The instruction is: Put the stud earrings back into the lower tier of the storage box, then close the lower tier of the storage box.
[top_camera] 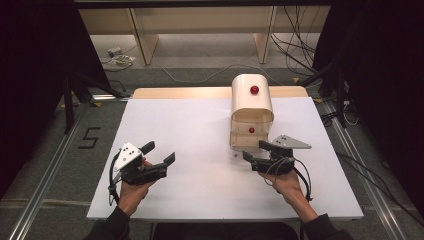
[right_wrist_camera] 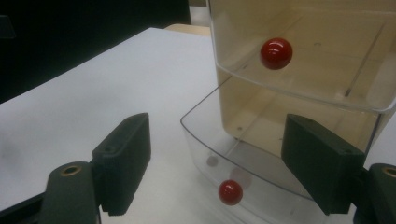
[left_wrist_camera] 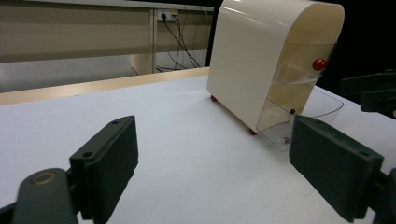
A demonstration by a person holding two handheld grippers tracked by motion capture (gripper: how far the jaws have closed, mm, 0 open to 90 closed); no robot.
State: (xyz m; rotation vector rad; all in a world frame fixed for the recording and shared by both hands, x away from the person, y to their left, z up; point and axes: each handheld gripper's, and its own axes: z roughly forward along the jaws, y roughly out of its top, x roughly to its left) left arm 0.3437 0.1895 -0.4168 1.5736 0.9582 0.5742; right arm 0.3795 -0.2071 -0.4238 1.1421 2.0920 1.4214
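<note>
Both tongs gape over the white table (top_camera: 200, 145).
Right gripper (top_camera: 257, 151), jaws apart, sits at the cream box's (top_camera: 252, 107) pulled-out lower drawer (right_wrist_camera: 243, 177); left gripper (top_camera: 160, 152), also open, rests well apart.

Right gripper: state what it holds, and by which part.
Nothing. The right gripper stands open before the pulled-out clear plastic drawer of the cream round-topped cabinet, its jaws off the small red knob.

1. Numeral "5" (top_camera: 89, 137): dark mark on the grey floor (top_camera: 60, 165), left of the table (top_camera: 200, 200), beside the metal rail (top_camera: 47, 172).
2. No other lettering legible.
</note>
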